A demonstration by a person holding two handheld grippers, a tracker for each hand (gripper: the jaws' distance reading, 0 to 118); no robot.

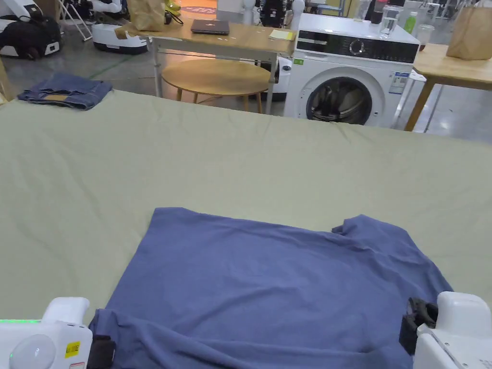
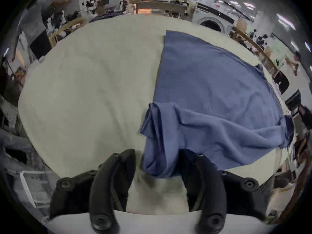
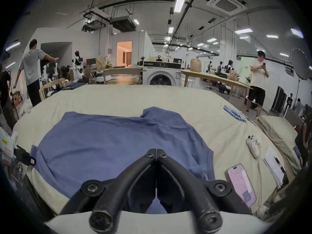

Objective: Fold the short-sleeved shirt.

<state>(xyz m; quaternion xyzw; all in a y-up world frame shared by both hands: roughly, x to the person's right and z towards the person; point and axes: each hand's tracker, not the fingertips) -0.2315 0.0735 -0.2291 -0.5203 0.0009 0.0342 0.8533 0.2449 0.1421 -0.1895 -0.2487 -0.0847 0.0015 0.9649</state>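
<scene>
A blue short-sleeved shirt (image 1: 269, 283) lies spread on the pale green sheet (image 1: 240, 158), its near part rumpled. In the head view my left gripper (image 1: 101, 353) is at the shirt's near left corner and my right gripper (image 1: 415, 326) at its near right edge. In the left gripper view the left gripper (image 2: 157, 160) is open, its jaws wide apart on either side of a bunched sleeve (image 2: 160, 136). In the right gripper view the right gripper (image 3: 156, 154) is shut, tips together just over the shirt (image 3: 109, 144), with no cloth seen pinched.
Folded jeans (image 1: 65, 91) lie at the far left corner. Beyond the far edge stand a washing machine (image 1: 350, 72) and a round table (image 1: 216, 77). Right of the shirt lie a phone (image 3: 241, 183), a notepad (image 3: 273, 166) and a white handset (image 3: 252, 146). Two people (image 3: 258, 79) stand farther off.
</scene>
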